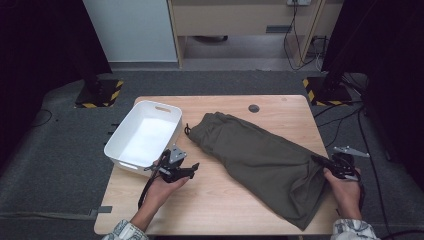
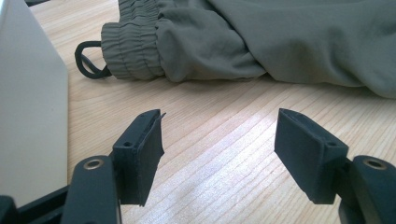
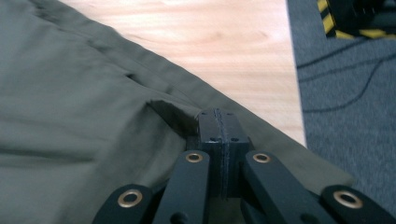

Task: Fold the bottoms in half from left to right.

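One pair of olive-green soft fabric shorts (image 1: pixel 260 162) lies spread across the pale wooden table (image 1: pixel 225 205), waistband toward the white plastic bin (image 1: pixel 142 135) at the left, leg hems reaching the near right corner. I'd judge the cloth light, limp and a bit slippery — it will sag and drape from wherever it is pinched, so a fold of the hem or the thick elastic waistband looks the surest place to hold.

From the right gripper view, the right gripper (image 3: pixel 218 128) has its jaws pressed flat together, with a small ridge of the shorts' edge puckered up against them; it appears to be pinching the fabric near the hem. The left gripper (image 2: pixel 219 144) hangs above bare wood with its jaws well apart and nothing between them, close beside the bin.

From the high view you get the whole layout — both hands, bin, garment. The left gripper view adds the gathered waistband (image 2: pixel 133 51) and a black drawstring loop (image 2: pixel 88 60) lying on the wood, small from above. The right gripper view alone makes the pinched pucker of cloth plain.
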`<state>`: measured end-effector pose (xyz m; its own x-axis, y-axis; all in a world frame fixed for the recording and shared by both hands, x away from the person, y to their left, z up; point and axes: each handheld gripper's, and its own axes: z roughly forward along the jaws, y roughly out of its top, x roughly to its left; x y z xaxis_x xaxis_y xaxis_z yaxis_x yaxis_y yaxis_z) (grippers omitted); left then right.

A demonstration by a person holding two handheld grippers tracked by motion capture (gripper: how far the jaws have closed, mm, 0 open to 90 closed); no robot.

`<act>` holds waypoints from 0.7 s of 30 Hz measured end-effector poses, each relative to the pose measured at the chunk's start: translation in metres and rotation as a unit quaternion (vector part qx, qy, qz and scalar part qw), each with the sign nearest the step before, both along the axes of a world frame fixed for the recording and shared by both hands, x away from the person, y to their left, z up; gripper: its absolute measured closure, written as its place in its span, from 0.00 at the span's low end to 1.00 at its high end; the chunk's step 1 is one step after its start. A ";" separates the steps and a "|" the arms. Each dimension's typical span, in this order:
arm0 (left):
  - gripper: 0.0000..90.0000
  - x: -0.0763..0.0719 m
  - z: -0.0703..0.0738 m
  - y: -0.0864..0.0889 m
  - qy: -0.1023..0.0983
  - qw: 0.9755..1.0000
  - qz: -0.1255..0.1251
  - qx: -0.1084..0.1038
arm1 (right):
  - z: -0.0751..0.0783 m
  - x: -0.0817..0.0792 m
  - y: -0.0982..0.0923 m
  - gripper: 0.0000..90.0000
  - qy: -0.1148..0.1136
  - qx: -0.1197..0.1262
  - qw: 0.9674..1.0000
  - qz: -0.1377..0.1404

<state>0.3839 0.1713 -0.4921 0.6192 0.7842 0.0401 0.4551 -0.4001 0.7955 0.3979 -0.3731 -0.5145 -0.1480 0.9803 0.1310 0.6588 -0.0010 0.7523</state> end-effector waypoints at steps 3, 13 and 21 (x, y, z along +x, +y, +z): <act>0.36 0.001 -0.002 0.000 0.001 1.000 0.002 0.000 | -0.005 0.000 -0.006 1.00 0.008 0.004 1.000 -0.011; 0.35 0.001 -0.003 -0.003 0.001 1.000 0.003 -0.001 | 0.018 -0.008 -0.003 0.84 -0.050 0.047 0.998 -0.011; 0.35 0.001 -0.004 -0.007 -0.001 1.000 0.003 0.004 | 0.040 -0.006 0.029 0.69 -0.070 0.042 0.996 0.033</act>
<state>0.3850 0.1643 -0.4961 0.6148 0.7873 0.0468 0.4562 -0.4034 0.7932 0.3923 -0.3441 -0.4742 -0.2340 0.9544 0.1854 0.5485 -0.0279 0.8357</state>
